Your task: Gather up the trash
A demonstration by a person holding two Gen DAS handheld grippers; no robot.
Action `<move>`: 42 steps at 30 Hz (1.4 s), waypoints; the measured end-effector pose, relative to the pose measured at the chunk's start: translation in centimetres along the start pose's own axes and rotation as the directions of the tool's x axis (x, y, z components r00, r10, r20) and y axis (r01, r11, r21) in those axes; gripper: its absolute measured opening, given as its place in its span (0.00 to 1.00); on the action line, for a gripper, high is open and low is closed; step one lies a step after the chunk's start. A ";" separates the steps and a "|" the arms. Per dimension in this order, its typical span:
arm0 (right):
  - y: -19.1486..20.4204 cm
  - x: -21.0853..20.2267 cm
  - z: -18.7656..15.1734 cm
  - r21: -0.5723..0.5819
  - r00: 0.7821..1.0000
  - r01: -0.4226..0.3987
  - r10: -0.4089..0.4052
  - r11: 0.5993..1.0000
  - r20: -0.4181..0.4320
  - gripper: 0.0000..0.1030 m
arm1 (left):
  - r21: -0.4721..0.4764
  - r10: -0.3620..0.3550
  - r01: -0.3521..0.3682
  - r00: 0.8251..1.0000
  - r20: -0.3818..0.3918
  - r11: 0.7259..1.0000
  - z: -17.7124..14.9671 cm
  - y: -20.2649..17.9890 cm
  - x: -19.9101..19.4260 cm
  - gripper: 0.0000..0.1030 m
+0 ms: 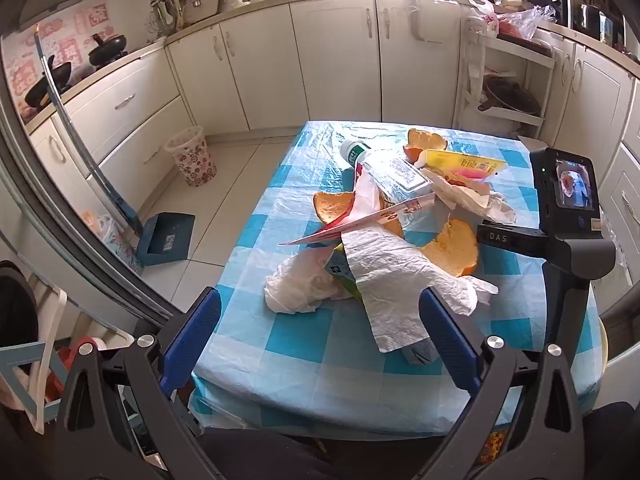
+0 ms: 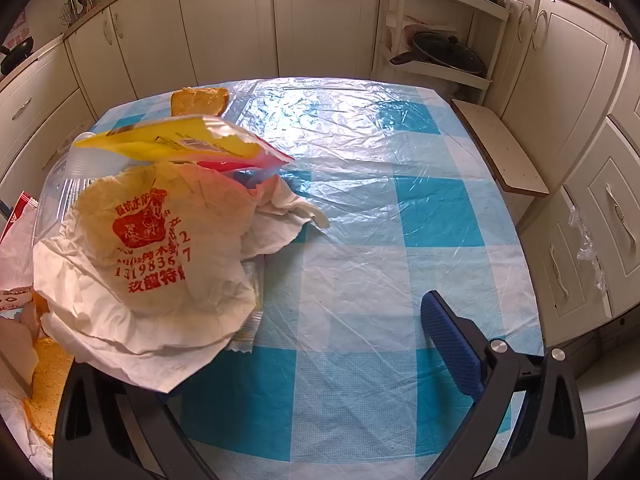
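A heap of trash lies on the blue-checked table [image 1: 280,360]. It holds a clear plastic bottle [image 1: 394,176], orange peels [image 1: 456,252], a yellow packet [image 1: 460,162], a paper towel [image 1: 392,288] and a crumpled tissue [image 1: 298,286]. My left gripper [image 1: 320,320] hovers open at the near edge, its fingers either side of the tissue and towel, touching nothing. My right gripper [image 2: 328,336] is open beside a red-printed paper bag [image 2: 152,248]. That bag hides its left finger; nothing is gripped. The yellow packet [image 2: 176,142] lies behind the bag.
A patterned waste basket [image 1: 191,156] and a blue dustpan [image 1: 166,240] are on the floor left of the table. The right tool's screen [image 1: 570,184] stands at the pile's right side. Cabinets ring the room, and a wooden stool [image 2: 500,152] sits by the table's right edge.
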State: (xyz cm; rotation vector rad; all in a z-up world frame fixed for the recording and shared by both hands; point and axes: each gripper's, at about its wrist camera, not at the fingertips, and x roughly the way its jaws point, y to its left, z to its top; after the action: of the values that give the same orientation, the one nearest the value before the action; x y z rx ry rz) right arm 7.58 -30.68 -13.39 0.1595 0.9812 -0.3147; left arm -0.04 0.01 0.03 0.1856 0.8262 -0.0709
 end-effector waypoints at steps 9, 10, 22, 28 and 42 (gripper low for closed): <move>0.0 0.0 0.0 0.000 1.000 0.001 -0.001 1.000 -0.001 0.94 | -0.025 -0.021 0.021 1.000 0.002 0.999 0.1 0.8 -0.5 0.93; 0.0 0.0 0.0 0.000 1.000 0.000 0.000 1.000 0.000 0.94 | -0.024 -0.018 0.018 1.000 0.014 1.000 -0.3 0.9 -0.7 0.93; 0.0 0.1 0.0 0.000 1.000 0.000 0.000 1.000 0.000 0.94 | -0.052 -0.022 0.024 0.999 0.039 0.998 -0.5 1.4 -2.0 0.93; 0.0 0.1 0.0 0.000 1.000 0.001 -0.001 1.000 0.000 0.94 | -0.077 -0.069 0.069 0.998 0.006 0.995 -0.4 1.8 -1.8 0.93; 1.7 -12.5 -4.0 -0.042 0.991 -0.025 0.031 0.999 0.131 0.94 | -0.101 -0.104 0.102 0.994 -0.017 0.990 -1.5 4.5 -2.1 0.93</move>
State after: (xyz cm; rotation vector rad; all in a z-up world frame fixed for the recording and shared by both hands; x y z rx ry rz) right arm -1.44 -25.58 -5.14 0.1144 0.8532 -0.2762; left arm -1.94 4.66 1.25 0.0496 0.8596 -0.1243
